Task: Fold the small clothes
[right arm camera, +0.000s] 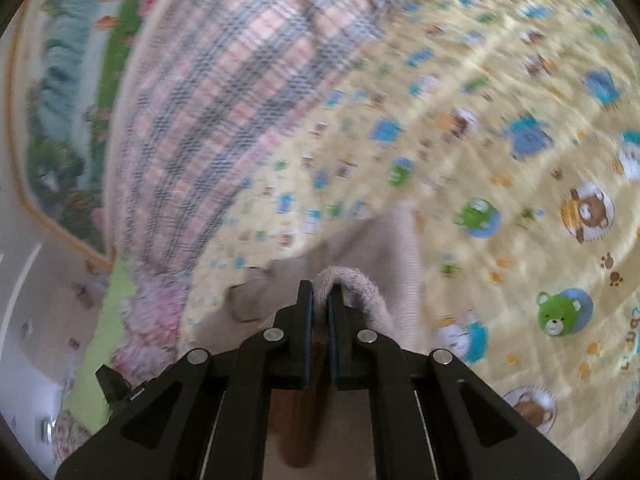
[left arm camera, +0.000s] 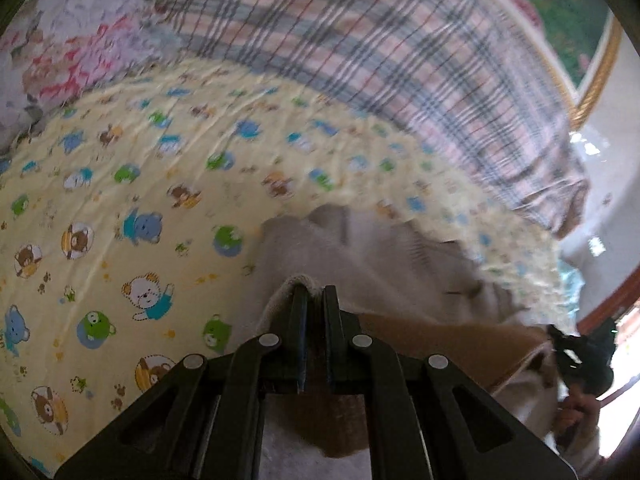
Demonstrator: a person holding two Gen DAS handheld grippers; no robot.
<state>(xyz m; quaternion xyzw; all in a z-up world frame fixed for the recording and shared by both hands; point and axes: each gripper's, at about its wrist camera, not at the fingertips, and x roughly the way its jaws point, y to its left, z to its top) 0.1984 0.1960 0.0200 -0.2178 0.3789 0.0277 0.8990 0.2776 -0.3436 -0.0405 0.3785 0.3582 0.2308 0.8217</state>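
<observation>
A small beige knit garment point(left arm camera: 360, 256) hangs over the yellow teddy-bear sheet point(left arm camera: 120, 184). My left gripper point(left arm camera: 314, 289) is shut on an edge of it and holds it lifted. In the right wrist view the same beige garment point(right arm camera: 360, 256) bunches around my right gripper point(right arm camera: 320, 289), which is shut on another folded edge of it. The right gripper also shows in the left wrist view point(left arm camera: 576, 356) at the far right, held by a hand. Both views are motion-blurred. The lower part of the garment is hidden behind the gripper bodies.
A pink and grey plaid blanket point(left arm camera: 400, 48) lies across the far side of the bed, also in the right wrist view point(right arm camera: 224, 92). A floral pink cloth point(left arm camera: 72, 56) sits at the left. A gold-framed picture point(right arm camera: 60, 100) hangs on the wall beyond the bed.
</observation>
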